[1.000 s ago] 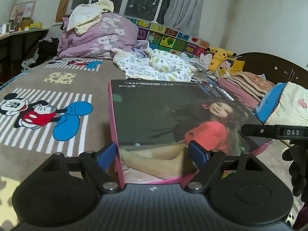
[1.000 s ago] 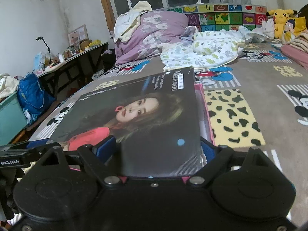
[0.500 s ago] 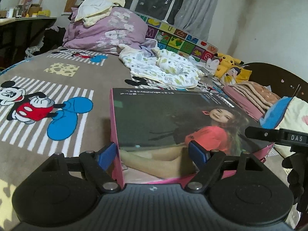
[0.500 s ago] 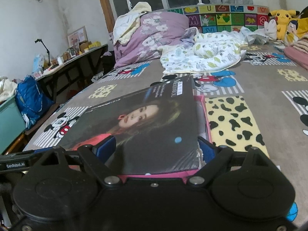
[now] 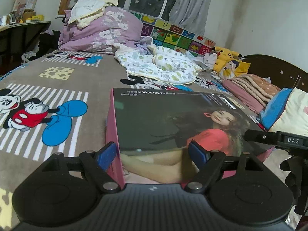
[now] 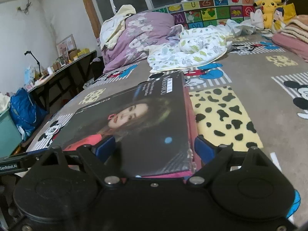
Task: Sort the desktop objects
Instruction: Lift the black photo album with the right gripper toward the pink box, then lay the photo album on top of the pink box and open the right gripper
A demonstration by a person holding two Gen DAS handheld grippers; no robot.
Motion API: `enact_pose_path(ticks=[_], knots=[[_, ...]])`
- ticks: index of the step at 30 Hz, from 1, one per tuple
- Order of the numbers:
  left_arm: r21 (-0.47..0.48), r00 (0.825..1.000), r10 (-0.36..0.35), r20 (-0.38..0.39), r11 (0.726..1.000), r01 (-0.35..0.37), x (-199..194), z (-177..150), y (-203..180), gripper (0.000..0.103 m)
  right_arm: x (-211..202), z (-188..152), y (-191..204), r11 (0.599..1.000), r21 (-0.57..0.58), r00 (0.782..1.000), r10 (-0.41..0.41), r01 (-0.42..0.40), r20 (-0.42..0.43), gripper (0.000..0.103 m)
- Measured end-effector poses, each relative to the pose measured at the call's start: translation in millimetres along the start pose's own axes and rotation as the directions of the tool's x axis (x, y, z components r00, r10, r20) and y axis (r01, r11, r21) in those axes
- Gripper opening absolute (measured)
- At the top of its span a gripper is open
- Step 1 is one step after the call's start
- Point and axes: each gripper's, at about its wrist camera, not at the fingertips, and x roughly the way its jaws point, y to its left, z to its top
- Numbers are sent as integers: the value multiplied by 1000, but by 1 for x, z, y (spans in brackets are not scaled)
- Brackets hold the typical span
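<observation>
- Left gripper [image 5: 153, 155] clamps the flat pink-sided cardboard box with a woman's portrait [image 5: 173, 121] at its 6 o'clock corner.
- Right gripper [image 6: 155, 148] grips the opposite corner of the box [image 6: 146, 123].

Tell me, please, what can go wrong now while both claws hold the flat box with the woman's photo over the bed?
1. The flat box is wide, and each claw, left claw and right claw, grips only one end, so uneven pulling could twist it loose.
2. In the right view its near corner looks frayed, so the lid might tear or open there.
3. If it drops, the Mickey blanket is soft but uneven, so the box could land tilted.
</observation>
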Motion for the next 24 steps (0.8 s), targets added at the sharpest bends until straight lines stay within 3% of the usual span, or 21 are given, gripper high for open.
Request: enact_pose_path(ticks=[6,16,24], knots=[[-12,1000,1,11,1000,-1,1,0,2,81,-1,1,-9,1000,11,1000,5,-5,12,90],[121,998,64,19,990,-66,4,1,-18,82,7,21,-35,996,45,996,-77,75,40,88],[193,999,50,19,980,-53,3,2,-31,83,19,35,-41,993,-6,992,-118,119,35,88]])
